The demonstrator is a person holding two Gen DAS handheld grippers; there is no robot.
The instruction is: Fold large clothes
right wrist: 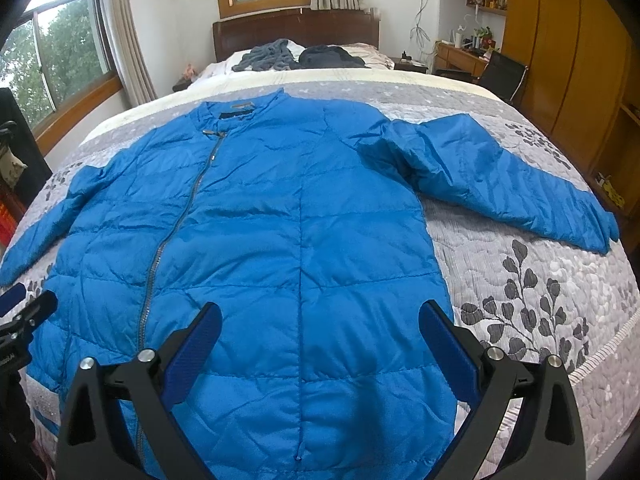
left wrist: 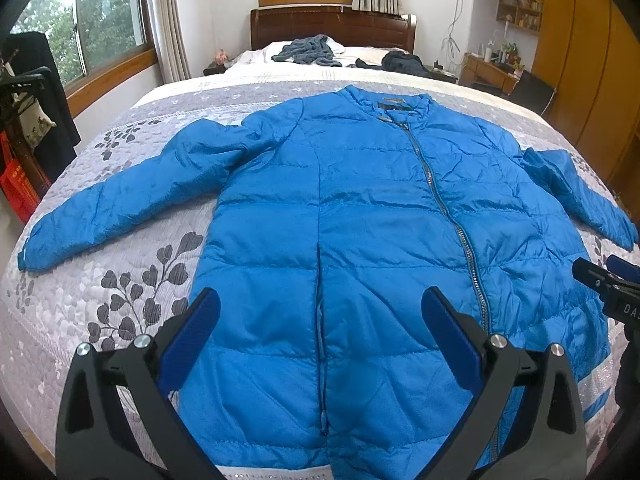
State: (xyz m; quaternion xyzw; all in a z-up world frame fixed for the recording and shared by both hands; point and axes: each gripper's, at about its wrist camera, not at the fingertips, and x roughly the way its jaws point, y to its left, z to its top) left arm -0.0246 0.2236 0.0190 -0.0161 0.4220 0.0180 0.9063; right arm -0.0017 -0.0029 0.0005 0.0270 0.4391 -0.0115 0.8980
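the left gripper [left wrist: 320, 312], black-armed with blue ribbed pads, hangs with its jaws spread wide and nothing between them, over the lower front of a bright blue quilted puffer jacket [left wrist: 360, 208]. the right gripper [right wrist: 320, 320], of the same build, is just as wide and just as empty above the hem on the other side. each shows at the edge of the other's view, so they hover near one another at the foot end.

the jacket lies flat and face up on a grey and white floral quilted bedspread [left wrist: 132, 264], collar toward the dark wooden headboard [left wrist: 332, 26], hem toward the grippers, both sleeves spread outward, the metal zipper [left wrist: 448, 208] closed and running diagonally down the front.

the fold looks not yet begun. to start well, i judge each gripper should take a sleeve near its cuff, pinch only the outer shell, and carry it across the chest so it lies straight. the slippery, puffy fabric will likely spring back, so pressing it down after each fold should help.

a dark label sits inside the collar, too small to read. the right gripper's body in the left view bears white letters that look like "da", cut off at the edge.

rumpled grey and dark clothes [right wrist: 296, 56] lie by the pillows, well apart from the jacket.
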